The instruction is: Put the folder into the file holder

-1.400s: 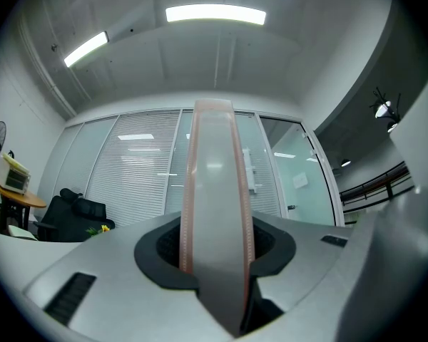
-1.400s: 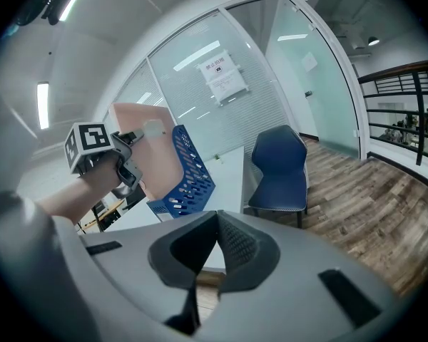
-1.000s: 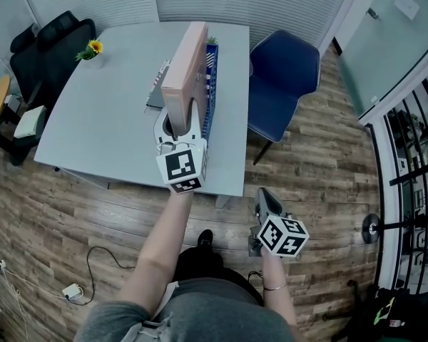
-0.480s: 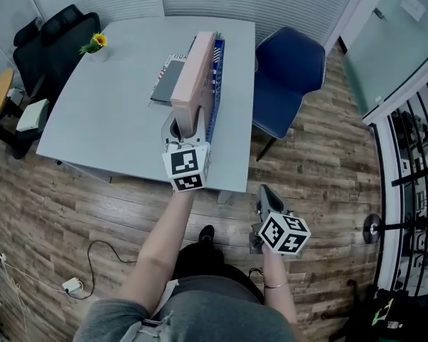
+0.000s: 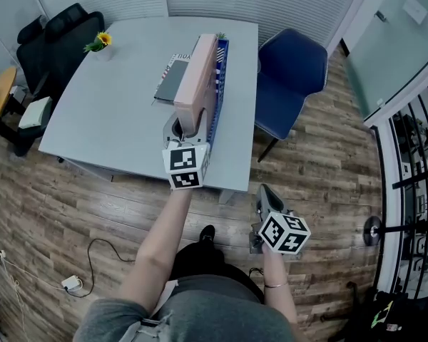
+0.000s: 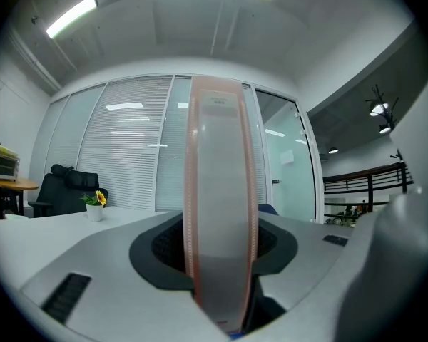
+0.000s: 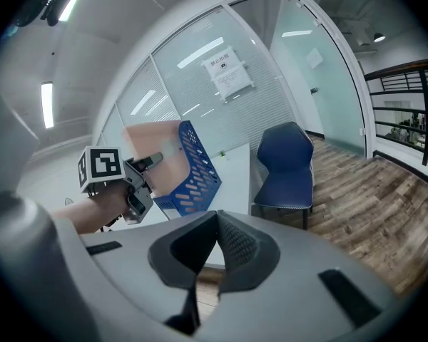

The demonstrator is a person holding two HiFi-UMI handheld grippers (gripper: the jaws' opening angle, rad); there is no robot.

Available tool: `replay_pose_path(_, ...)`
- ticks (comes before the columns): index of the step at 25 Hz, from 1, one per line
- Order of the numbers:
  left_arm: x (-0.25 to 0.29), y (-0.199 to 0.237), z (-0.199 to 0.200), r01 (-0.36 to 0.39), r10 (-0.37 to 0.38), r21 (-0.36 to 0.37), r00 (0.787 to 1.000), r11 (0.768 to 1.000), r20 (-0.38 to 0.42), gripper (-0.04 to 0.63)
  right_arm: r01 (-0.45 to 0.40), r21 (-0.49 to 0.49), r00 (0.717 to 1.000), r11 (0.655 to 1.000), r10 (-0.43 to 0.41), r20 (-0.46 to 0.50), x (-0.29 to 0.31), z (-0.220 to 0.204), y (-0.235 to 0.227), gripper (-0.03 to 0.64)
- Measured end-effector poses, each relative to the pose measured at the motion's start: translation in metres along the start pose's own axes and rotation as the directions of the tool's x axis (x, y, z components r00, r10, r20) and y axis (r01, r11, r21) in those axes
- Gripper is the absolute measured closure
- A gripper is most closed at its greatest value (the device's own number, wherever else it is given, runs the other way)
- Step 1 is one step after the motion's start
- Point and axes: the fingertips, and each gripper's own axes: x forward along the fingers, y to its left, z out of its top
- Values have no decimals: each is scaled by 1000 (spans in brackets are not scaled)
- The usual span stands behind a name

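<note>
A pink folder stands on edge in the blue mesh file holder on the grey table. My left gripper is at the folder's near end, pointing level. In the left gripper view the folder's spine rises between the jaws; the jaws of the left gripper have just been opening, and I read the pads as off the spine. My right gripper hangs below the table's edge, shut on nothing. The right gripper view shows its jaws met, with the folder and holder beyond.
A blue chair stands at the table's right side and a black office chair at the far left. A small potted flower and flat notebooks lie on the table left of the holder. A cable crosses the wood floor.
The folder and my left gripper have come down, so the folder stands lower in the holder. My right gripper has not moved.
</note>
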Motion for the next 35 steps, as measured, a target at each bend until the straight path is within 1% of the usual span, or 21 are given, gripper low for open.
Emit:
replay_pose_path(6,0,-1,-1,33,-33,1,999,999,-20,413,-4,1,1000,1000,4,-1,-3,-2,1,609)
replay_pose_path(9,-1,-2,-4,45,-45,-2,998,999,-44,413,-5,1,1000,1000,5,-2,-4,-4,2,609)
replay_pose_path(15,-10,-1,-21,57,-59,-30,993,998,-105,410,-12,-6,1000,1000,12,-7,-7,-5,4,609)
replay_pose_path(18,-19,-1,-31,62,-69,-58,990,996,-125,410,-16,-10,1000,1000,16,-12,-9,-7,5,609)
replay_pose_path(21,-28,-3,-37,83,-93,-75,986,994,-140,410,-22,-15,1000,1000,21,-14,-10,-9,8,609)
replay_pose_path(26,-50,-6,-54,111,-127,-95,974,989,-188,410,-36,-23,999,999,35,-23,-13,-14,13,609)
replay_pose_path(31,-80,-5,-75,115,-131,-81,962,990,-241,410,-57,-43,998,997,55,-31,-14,-16,23,609)
replay_pose_path(35,-101,-6,-90,126,-146,-89,950,988,-276,413,-74,-58,996,996,72,-44,-13,-19,32,609)
